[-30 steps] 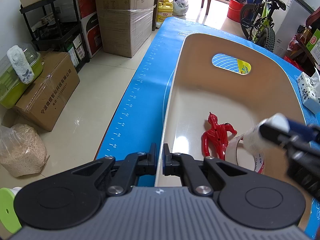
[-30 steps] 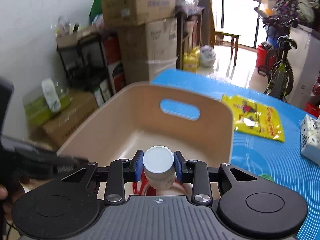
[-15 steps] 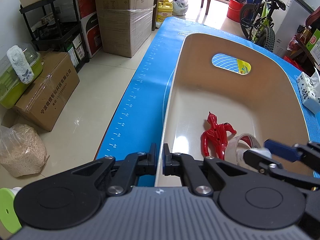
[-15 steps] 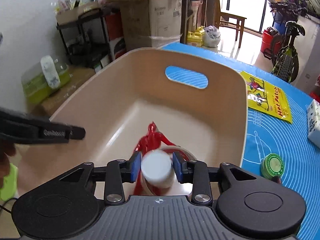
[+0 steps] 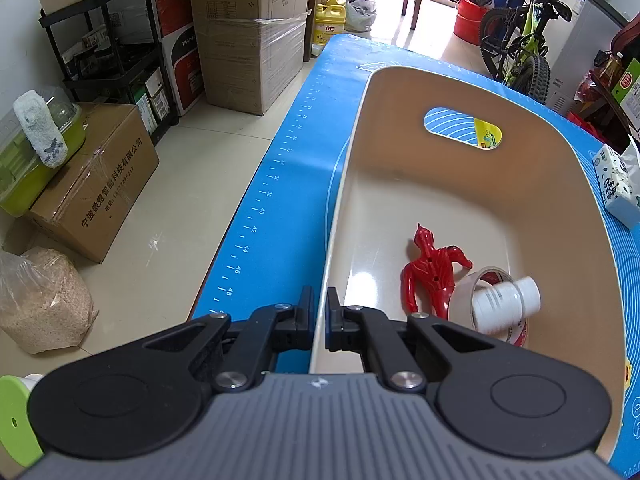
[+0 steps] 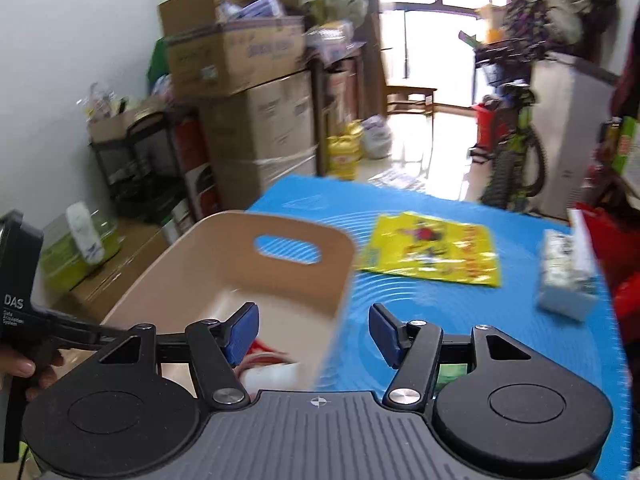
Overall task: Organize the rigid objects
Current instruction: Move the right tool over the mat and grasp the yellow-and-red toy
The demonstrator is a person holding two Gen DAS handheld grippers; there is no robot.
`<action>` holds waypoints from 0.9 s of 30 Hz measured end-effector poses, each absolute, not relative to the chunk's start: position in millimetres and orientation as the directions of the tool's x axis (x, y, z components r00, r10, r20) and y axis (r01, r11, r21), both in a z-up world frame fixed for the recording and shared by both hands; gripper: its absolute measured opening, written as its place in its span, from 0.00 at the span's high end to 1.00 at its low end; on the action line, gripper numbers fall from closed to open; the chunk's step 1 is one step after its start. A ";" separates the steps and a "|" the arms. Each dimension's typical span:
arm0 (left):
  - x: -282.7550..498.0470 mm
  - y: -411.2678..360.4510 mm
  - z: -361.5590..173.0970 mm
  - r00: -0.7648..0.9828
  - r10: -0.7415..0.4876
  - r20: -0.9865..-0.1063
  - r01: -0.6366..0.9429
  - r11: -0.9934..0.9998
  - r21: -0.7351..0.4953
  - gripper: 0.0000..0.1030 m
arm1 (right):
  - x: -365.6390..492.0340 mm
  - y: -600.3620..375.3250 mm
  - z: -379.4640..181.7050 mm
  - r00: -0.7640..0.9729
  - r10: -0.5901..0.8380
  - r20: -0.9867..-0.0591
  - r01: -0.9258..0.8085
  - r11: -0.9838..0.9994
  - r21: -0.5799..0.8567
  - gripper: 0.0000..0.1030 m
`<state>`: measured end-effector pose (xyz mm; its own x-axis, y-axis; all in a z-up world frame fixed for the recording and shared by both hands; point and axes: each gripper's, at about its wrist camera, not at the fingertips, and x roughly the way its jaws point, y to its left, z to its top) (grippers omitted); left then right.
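We see a big tan bin [image 5: 560, 184] on the right of the left wrist picture. A red toy man [image 5: 430, 270] lies flat inside. Low right, a white bottle [image 5: 506, 306] lies sideways in a tape ring [image 5: 464, 300].

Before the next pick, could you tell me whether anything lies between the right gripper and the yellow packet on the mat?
Nothing visible does. Only bare blue mat lies between the right gripper, its empty jaws opening, and the yellow packet. The bin stands left of that line, the tissue pack right of it.
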<state>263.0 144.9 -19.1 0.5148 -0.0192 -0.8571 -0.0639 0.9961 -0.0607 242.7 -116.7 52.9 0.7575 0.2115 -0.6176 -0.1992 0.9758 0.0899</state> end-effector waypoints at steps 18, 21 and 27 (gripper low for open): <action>262.7 145.6 -18.6 0.515 -0.022 -0.857 -0.064 0.996 -0.064 0.94 | 180.9 -226.9 -15.7 0.641 -0.070 -0.764 0.116 0.993 0.006 0.33; 262.7 145.5 -18.6 0.515 -0.022 -0.857 -0.064 0.996 -0.064 0.94 | 176.3 -226.1 -31.9 0.598 -0.065 -0.799 0.121 0.993 0.010 0.34; 262.9 146.5 -18.6 0.515 -0.022 -0.857 -0.064 0.996 -0.064 0.94 | 168.4 -220.9 -56.6 0.529 -0.050 -0.847 0.117 0.993 0.014 0.37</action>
<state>262.9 146.5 -18.6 0.5149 -0.0219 -0.8570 -0.0641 0.9959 -0.0639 168.4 -220.9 -56.6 0.5294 -0.0499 -0.8469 0.1165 0.9931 0.0143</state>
